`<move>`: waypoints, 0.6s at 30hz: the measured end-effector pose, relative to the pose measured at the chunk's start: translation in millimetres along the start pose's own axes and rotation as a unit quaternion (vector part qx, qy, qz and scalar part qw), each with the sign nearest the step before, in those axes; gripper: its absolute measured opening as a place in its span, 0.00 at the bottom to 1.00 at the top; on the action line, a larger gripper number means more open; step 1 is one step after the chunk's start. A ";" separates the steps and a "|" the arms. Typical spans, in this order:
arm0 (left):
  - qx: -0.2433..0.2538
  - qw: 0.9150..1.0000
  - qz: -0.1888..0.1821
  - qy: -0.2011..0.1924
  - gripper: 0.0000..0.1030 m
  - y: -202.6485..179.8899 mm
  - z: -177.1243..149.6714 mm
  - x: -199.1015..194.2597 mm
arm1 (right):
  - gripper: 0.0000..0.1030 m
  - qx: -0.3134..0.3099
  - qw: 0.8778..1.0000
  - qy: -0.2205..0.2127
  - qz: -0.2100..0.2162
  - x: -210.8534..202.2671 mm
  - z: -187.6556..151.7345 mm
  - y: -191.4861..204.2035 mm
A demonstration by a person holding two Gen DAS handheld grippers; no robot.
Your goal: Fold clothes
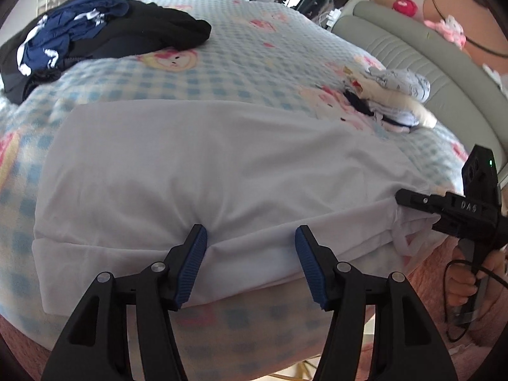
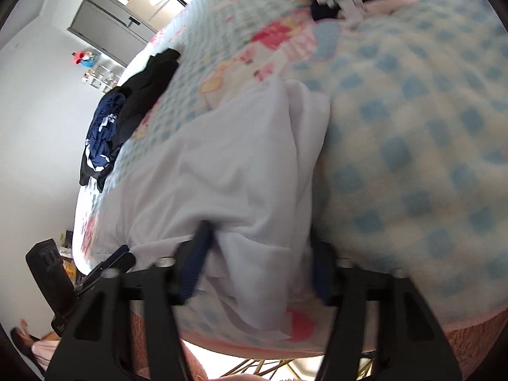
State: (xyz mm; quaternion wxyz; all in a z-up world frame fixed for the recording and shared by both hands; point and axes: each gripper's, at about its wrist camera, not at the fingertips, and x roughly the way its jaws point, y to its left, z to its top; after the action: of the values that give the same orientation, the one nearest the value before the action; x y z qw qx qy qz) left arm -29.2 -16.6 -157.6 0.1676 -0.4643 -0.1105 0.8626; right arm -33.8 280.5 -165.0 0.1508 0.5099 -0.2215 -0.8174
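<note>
Two tools at white garment (image 1: 203, 165) edge on checked bed (image 1: 254, 41), left tool (image 1: 250, 238) spread, right tool (image 2: 257, 254) straddling cloth

A white garment (image 1: 197, 165) lies partly folded, wrinkled, along the near edge of the bed.

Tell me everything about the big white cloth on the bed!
The white garment looks like soft, thin fabric, folded into a wide rectangle with wrinkles. It lies flat on the blue checked blanket, near the bed's front edge. The left gripper, open, straddles its near fold. The right gripper straddles its bunched end.
</note>
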 end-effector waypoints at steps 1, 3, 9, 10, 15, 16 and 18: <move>0.000 1.000 -0.011 0.003 0.58 -3.8 5.1 0.2 | 0.39 -0.013 1.000 -0.007 -0.004 -3.6 0.3 6.4; 0.001 0.999 -0.032 0.010 0.58 -11.4 15.2 0.5 | 0.37 -0.041 0.999 -0.021 -0.008 -12.7 1.2 20.0; 0.002 0.995 -0.100 0.027 0.58 -37.7 47.3 4.9 | 0.37 -0.122 0.992 -0.027 0.008 -14.5 5.1 58.2; 0.001 0.993 -0.115 0.028 0.58 -45.8 54.3 9.2 | 0.37 -0.126 0.992 -0.026 0.008 -11.1 5.4 62.1; 0.044 0.990 -0.132 0.030 0.57 -98.5 69.0 25.8 | 0.46 -0.069 0.997 -0.017 -0.003 -11.3 2.1 43.1; 0.049 0.989 -0.132 0.036 0.56 -105.1 68.3 30.5 | 0.46 -0.048 0.999 -0.016 -0.007 -14.2 3.3 34.8; 0.059 0.988 -0.133 0.049 0.52 -118.4 67.0 40.1 | 0.46 -0.008 1.000 -0.020 -0.014 -22.9 7.0 18.4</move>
State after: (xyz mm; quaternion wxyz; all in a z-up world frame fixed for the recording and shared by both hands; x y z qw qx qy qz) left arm -83.9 105.6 -110.8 0.3132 -0.4763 -0.1124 0.8139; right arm -29.8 277.1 -135.3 0.1388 0.4952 -0.2108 -0.8313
